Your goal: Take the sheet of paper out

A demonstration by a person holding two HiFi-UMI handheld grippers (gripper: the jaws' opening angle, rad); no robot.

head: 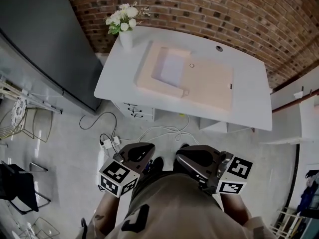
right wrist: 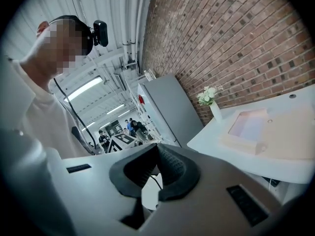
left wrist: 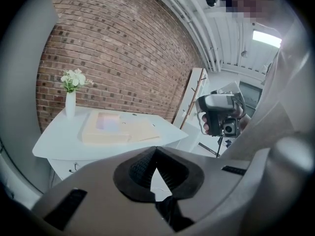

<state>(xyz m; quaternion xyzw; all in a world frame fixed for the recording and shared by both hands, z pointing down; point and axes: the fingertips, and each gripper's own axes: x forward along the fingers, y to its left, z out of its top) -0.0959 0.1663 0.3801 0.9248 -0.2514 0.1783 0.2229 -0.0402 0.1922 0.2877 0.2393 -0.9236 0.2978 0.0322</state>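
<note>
Head view, steeply down: standing well short of the white table (head: pixel 249 108), off its near edge. Holding the left gripper (head: pixel 141 148) and the right gripper (head: pixel 192 153) low at the waist, side by side, both aimed roughly toward the table. Pinched together, each of them, pads meeting at the tips with nothing between. Touching neither the table nor anything on it.

On the table, across its middle: a flat beige box (head: pixel 209 86). Sunk in the recess at the box's left end, the sheet of paper (head: pixel 172 67), pale lilac, lying flat. At the table's far left corner, a vase of flowers (head: pixel 124 26).

Dead ahead of the grippers, then, roughly in line between the two, and well apart from both. Long axis seemingly running from the table's near edge toward its far edge, though foreshortened. Neither gripper clearly nearer. Yet to do, judging from this: close the gap to the table, spread the jaws, take an edge of the sheet.
</note>
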